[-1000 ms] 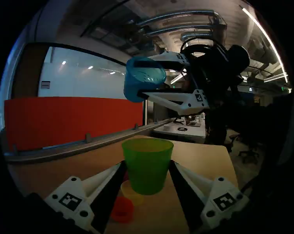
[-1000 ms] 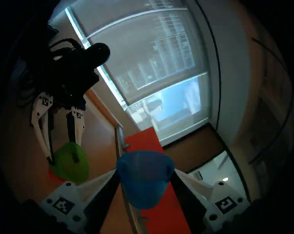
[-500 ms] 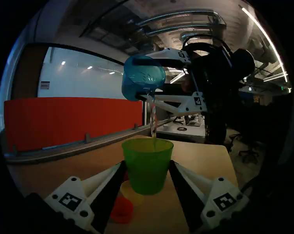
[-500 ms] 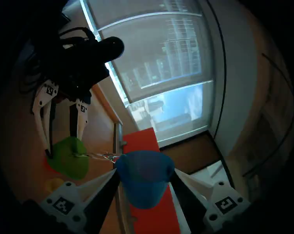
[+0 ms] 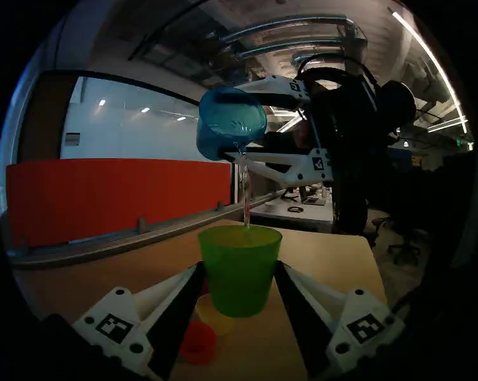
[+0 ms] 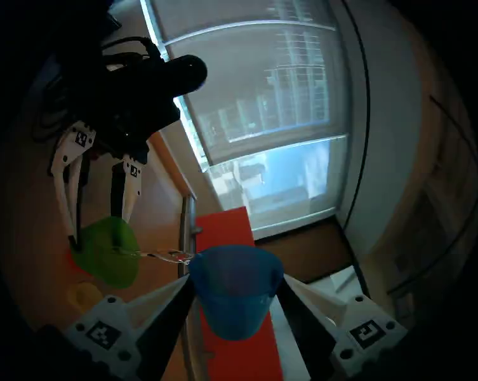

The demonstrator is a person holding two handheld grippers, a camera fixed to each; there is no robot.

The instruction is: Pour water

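My left tongs [image 5: 240, 274] are closed on the green cup [image 5: 240, 282], upright over the tabletop [image 5: 327, 254], short of its far edge. A thin water stream [image 5: 244, 190] falls into it from the tilted blue cup [image 5: 231, 127], which is clamped in my right tongs [image 6: 235, 295]. I judge pouring is underway; next, level the blue cup before overflow. There is no readable writing, just square markers [image 5: 114, 327].

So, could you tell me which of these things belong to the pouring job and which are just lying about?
In the job: blue cup, tilted in the right hand-held gripper; water stream; green cup in the left hand-held gripper.
Lying about: small yellow cup and small red cup on the table.
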